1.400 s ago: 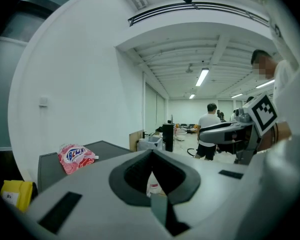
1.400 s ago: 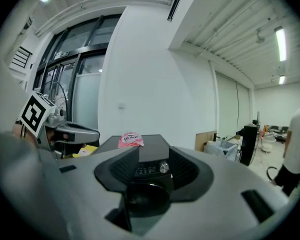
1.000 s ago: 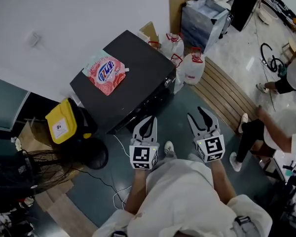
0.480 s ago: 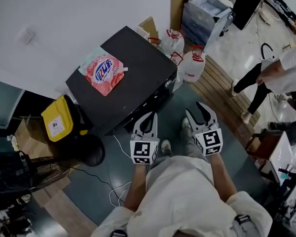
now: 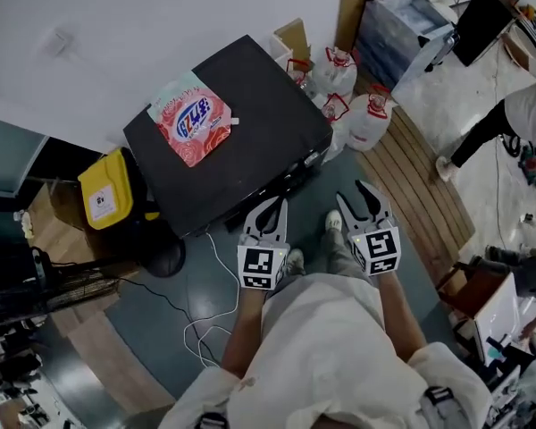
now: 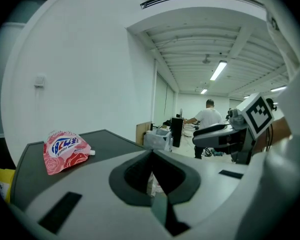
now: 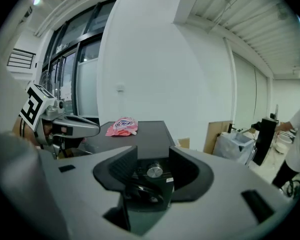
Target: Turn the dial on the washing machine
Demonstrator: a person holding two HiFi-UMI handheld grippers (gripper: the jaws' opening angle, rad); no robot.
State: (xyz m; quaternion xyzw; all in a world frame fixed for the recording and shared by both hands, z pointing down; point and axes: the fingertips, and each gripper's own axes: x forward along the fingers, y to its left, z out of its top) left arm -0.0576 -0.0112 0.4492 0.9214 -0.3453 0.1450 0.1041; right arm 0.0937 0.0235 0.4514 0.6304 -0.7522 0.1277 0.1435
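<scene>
Head view: black box-shaped washing machine [image 5: 223, 141] stands against a white wall [image 5: 116, 25], with open grey floor [image 5: 205, 284] before its front edge. Only the right gripper view shows the round silver dial [image 7: 154, 171] on the front panel, framed beyond the right gripper [image 7: 153, 153]. Its jaws have just been opening and grip nothing. Left gripper [image 6: 151, 155]: jaws together, empty.

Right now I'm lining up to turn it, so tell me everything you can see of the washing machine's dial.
The dial is a small round knob with a shiny, metal-looking silver face, on the dark front panel just under the black top of the washing machine. Nothing touches it. It shows beyond the gap of the right gripper, whose fingers have just been opening, with nothing between them.
</scene>
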